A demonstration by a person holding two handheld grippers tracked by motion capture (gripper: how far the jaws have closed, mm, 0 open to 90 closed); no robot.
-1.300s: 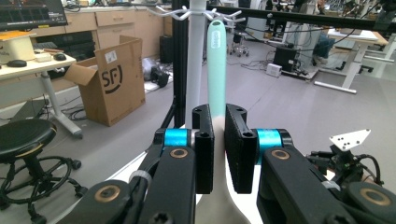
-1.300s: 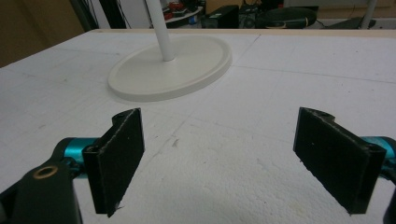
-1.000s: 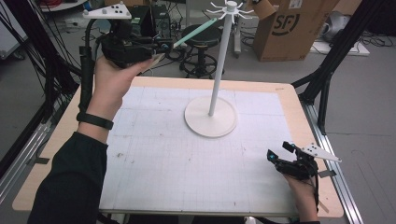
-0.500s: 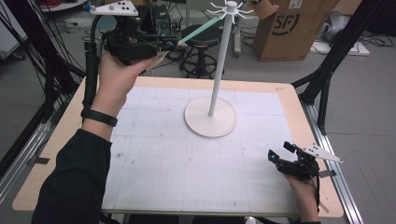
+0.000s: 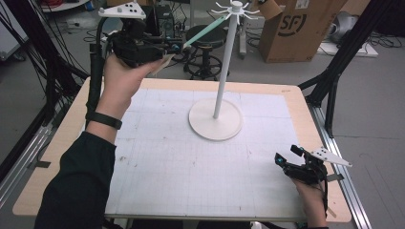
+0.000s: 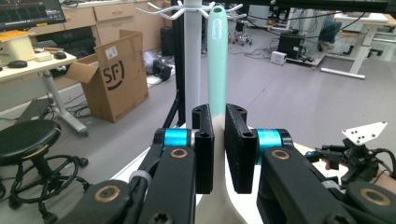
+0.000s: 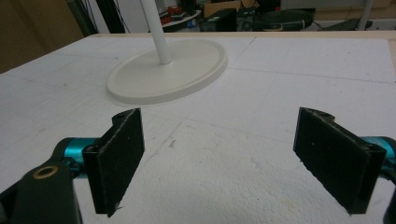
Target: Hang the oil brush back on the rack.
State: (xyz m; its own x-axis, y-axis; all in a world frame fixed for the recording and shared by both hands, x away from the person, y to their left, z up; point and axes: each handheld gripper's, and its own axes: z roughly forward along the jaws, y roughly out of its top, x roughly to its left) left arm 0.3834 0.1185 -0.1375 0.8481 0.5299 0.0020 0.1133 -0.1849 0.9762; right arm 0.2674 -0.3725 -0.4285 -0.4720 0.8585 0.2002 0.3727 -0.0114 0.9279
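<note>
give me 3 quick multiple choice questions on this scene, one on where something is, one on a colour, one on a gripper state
1. Where does the white hook stand rest?
A. on the floor
B. on the white mat on the table, toward its far side
C. on the cardboard box

2. What colour is the handle of the utensil in the left gripper?
A. mint green
B. red
C. black

3. How do the right gripper's jaws stand?
A. shut on the stand's pole
B. shut on nothing
C. wide open with nothing between them

Answers:
1. B, since the high view shows its round base flat on the mat.
2. A, since the left gripper view shows a pale green handle rising from the jaws toward the hooks.
3. C, since the right gripper view shows bare mat between the spread pads.
</note>
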